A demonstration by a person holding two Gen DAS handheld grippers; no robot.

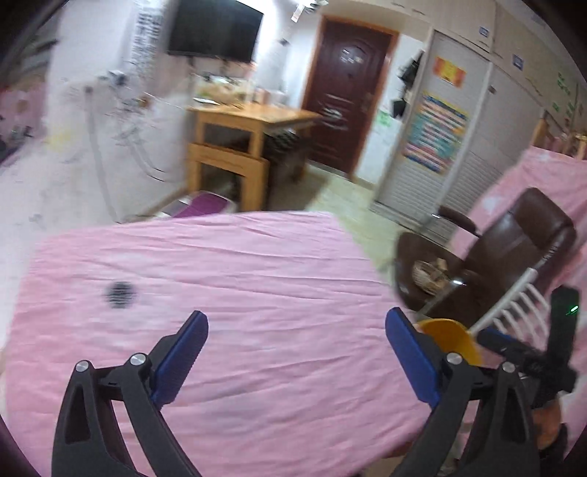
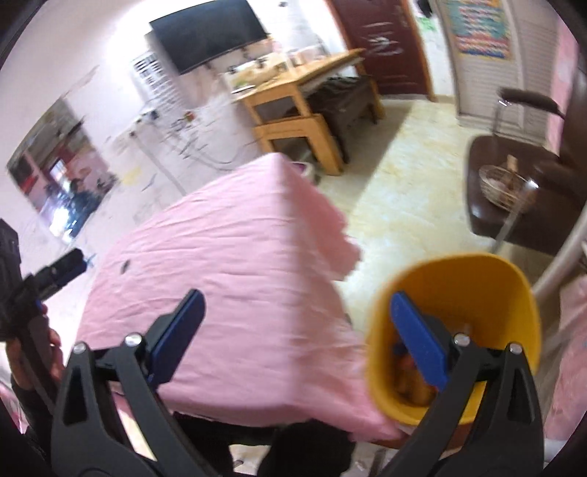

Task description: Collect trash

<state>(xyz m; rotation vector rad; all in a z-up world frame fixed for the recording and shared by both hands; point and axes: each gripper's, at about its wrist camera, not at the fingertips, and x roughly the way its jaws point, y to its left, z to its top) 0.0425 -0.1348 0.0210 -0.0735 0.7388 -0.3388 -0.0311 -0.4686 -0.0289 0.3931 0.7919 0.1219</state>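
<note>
Left hand-held gripper [image 1: 295, 352]: hanging above the pink-covered table [image 1: 256, 279], jaws standing wide apart, nothing lying between the blue pads.
Right hand-held gripper [image 2: 295, 332]: also gaping wide and gripping nothing; its right finger is showing in front of the bin's mouth, its left finger over the cloth.
Yellow bin [image 2: 477, 293]: standing on the floor just beside the table's near right corner; orange-brown trash is lying in its bottom, too blurred to identify.
Dark spot [image 1: 119, 293]: sitting on the cloth toward the table's left side; possibly a small piece of trash, though motion blur is smearing it.
Brown armchair [image 1: 513, 249]: standing beyond the bin, carrying a wicker basket [image 2: 502, 187] on its seat.
Wooden desk [image 1: 249, 121]: standing against the far wall under a dark screen [image 1: 216, 31].
</note>
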